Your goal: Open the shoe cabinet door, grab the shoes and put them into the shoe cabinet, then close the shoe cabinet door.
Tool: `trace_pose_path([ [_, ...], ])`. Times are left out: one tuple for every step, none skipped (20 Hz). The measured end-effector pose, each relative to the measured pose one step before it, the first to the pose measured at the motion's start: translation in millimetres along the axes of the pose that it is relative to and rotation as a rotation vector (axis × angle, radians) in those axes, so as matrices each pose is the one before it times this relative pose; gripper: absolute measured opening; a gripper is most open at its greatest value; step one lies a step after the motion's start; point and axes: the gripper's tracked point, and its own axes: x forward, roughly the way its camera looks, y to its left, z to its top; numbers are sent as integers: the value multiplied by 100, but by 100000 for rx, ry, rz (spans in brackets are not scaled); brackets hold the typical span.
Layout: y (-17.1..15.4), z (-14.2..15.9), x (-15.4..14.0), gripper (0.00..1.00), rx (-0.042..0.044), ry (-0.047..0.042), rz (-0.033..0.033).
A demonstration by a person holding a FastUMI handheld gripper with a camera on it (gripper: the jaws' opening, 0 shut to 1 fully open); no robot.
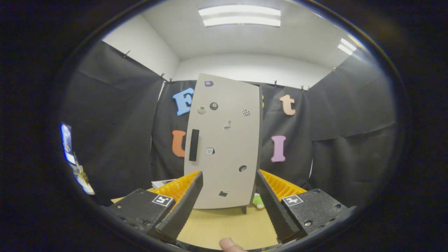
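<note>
A tall pale shoe cabinet point(225, 140) stands on the wooden table, straight ahead and beyond my fingers. Its door is shut, with a dark vertical handle point(194, 145) near its left edge and several small stickers on the front. My gripper point(229, 178) is open, its two fingers spread wide with nothing between them; the lower part of the cabinet shows in the gap. A small green and pink object point(258, 201) peeks out by the cabinet's right foot; I cannot tell what it is.
The light wooden table point(224, 225) stretches from my fingers to the cabinet. A flat printed sheet point(161, 183) lies left of the cabinet, behind my left finger. A fingertip point(229, 245) shows at the very bottom. Black cloth walls close in all around.
</note>
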Motion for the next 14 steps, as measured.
trace_pose_path([
  [-59,-994,326,98,1781,2067,332],
  [-502,-912,392,99,1112,2253,-860],
  [-670,-731,442,98,227,2252,-1083],
  [-372,-115,371,99,-99,874,-257],
  [-460,81,205,99,623,230,-923],
  [-607,298,-23,98,1062,-663,-1199],
  [-474,384,17,99,630,-1130,-947],
  [-447,267,-67,99,153,-877,-1082],
  [-396,115,-19,98,206,-610,-906],
  [-295,81,-81,98,349,-273,-538],
  [-183,-60,11,98,397,125,-389],
  [-252,-108,-12,98,49,363,-293],
  [-192,-94,68,98,-439,149,-122],
  [-149,-94,74,98,-984,285,-169],
])
